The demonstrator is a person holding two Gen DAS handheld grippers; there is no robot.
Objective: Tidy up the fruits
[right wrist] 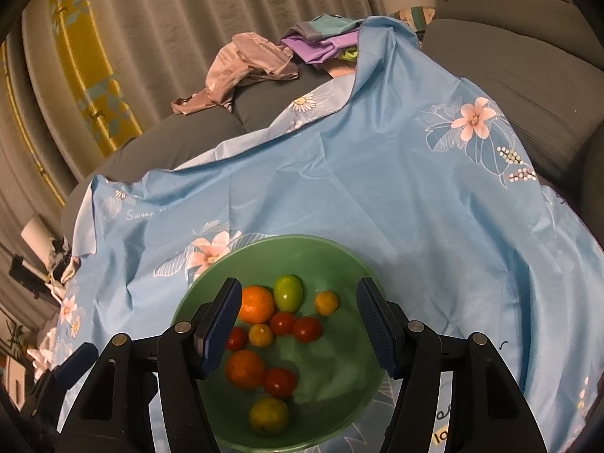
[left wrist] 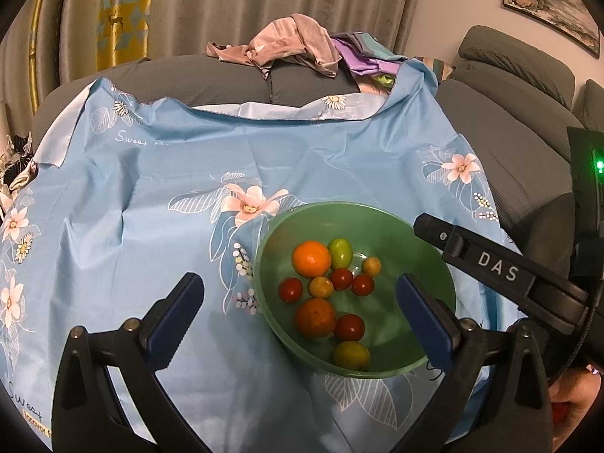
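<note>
Blue floral cloth [left wrist: 264,158] (creased) drapes a grey sofa [left wrist: 502,120].

Place: a home, most likely a living room.
Seat: big grey sofa [left wrist: 502,120] with soft fat cushions, wrapping around the back and right side.
Cover: light blue sheet [left wrist: 264,158] with pink flowers, spread over the sofa seat.
Window side: long grey curtains [left wrist: 226,0] behind, one with a yellow pattern.
Wall: framed picture [left wrist: 551,0] hanging up at the top right.
Clothes: loose pile of clothes [left wrist: 290,43], pink and purple, left on the sofa back.
Food: green bowl [left wrist: 434,264] of small fruits on the sheet.
</note>
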